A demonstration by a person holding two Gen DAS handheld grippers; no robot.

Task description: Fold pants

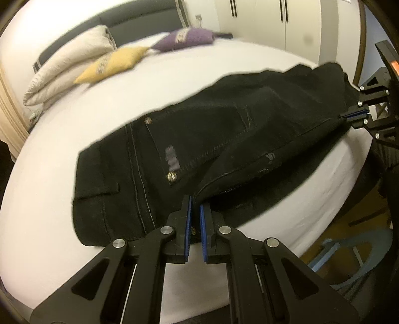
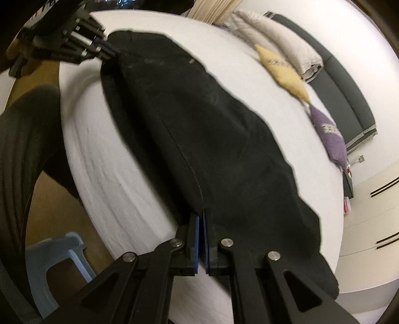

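Black pants [image 1: 199, 139] lie stretched along the near edge of a white bed [image 1: 74, 129], waistband end with brass buttons toward the left. My left gripper [image 1: 195, 206] is shut on the waist edge of the pants, its blue pads pinching a fold of cloth. My right gripper [image 2: 201, 219] is shut on the leg end of the pants [image 2: 199, 124]. In the left wrist view the right gripper [image 1: 349, 116] shows at the far right, clamped on the hem. In the right wrist view the left gripper [image 2: 109, 51] shows at the top left, holding the far end.
A yellow cushion [image 1: 112, 64], a purple cushion [image 1: 184, 37] and a folded beige duvet [image 1: 64, 62] lie at the bed's head. A blue plastic stool [image 2: 57, 259] stands on the floor beside the bed. White wardrobe doors [image 1: 261, 22] stand behind. A person's dark-clothed leg [image 2: 22, 154] is at the bed's edge.
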